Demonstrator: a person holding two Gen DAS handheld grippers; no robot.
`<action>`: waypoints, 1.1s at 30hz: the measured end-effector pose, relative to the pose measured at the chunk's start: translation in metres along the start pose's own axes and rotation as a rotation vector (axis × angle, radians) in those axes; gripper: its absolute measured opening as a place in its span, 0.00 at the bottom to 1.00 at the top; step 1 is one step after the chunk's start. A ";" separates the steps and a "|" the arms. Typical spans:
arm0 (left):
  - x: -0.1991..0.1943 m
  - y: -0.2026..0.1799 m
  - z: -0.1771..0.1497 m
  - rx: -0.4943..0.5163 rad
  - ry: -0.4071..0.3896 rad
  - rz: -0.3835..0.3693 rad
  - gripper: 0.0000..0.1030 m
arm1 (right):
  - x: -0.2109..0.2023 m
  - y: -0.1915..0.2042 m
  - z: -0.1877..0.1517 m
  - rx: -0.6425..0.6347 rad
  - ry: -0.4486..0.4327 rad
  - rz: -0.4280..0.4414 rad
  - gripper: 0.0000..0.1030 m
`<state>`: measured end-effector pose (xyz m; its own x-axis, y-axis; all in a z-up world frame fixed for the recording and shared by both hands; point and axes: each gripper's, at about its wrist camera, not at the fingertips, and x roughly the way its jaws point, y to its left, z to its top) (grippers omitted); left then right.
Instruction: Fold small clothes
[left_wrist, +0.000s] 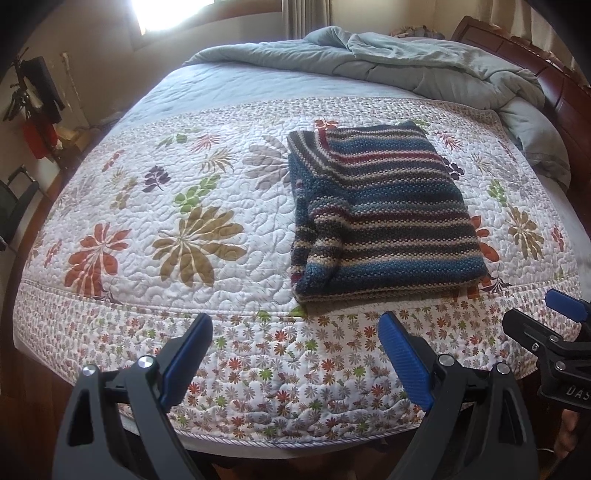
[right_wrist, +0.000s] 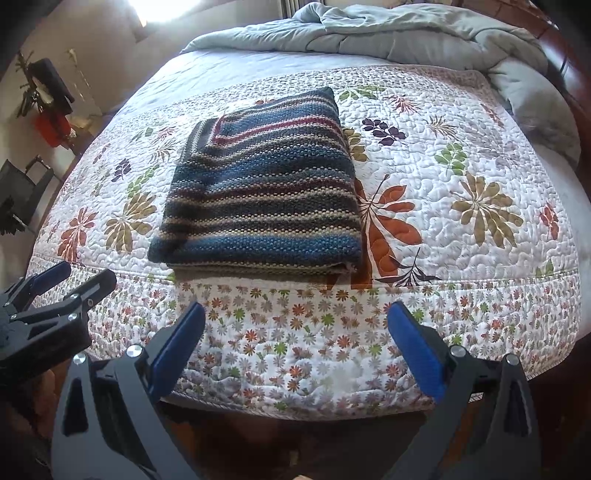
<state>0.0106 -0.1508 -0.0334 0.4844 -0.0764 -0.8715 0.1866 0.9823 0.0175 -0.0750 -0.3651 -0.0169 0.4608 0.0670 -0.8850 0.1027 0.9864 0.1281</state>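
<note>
A striped knitted sweater (left_wrist: 380, 210), in blue, dark red and beige, lies folded into a flat rectangle on the flowered quilt (left_wrist: 207, 236). It also shows in the right wrist view (right_wrist: 266, 192). My left gripper (left_wrist: 295, 325) is open and empty, held above the quilt's near edge, short of the sweater. My right gripper (right_wrist: 295, 314) is open and empty too, just in front of the sweater's near edge. Each gripper shows at the side of the other's view, the right one (left_wrist: 554, 332) and the left one (right_wrist: 55, 299).
A rumpled grey-blue duvet (left_wrist: 424, 62) lies along the far side of the bed by a dark wooden headboard (left_wrist: 554, 81). A clothes stand (left_wrist: 33, 96) and a dark chair (left_wrist: 18, 199) stand on the left. The bed's front edge (right_wrist: 295, 410) lies under the grippers.
</note>
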 end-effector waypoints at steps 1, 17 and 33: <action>0.000 0.000 0.000 -0.001 0.001 -0.001 0.89 | 0.000 0.000 0.000 0.000 0.001 -0.001 0.96; 0.005 -0.005 0.000 -0.002 0.010 0.004 0.89 | 0.005 -0.001 0.000 0.003 0.009 0.007 0.95; 0.007 -0.004 0.000 -0.010 0.017 -0.004 0.89 | 0.010 -0.001 0.000 0.006 0.019 0.010 0.96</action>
<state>0.0128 -0.1556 -0.0396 0.4687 -0.0773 -0.8800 0.1800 0.9836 0.0095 -0.0703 -0.3656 -0.0260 0.4447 0.0795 -0.8921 0.1037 0.9848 0.1395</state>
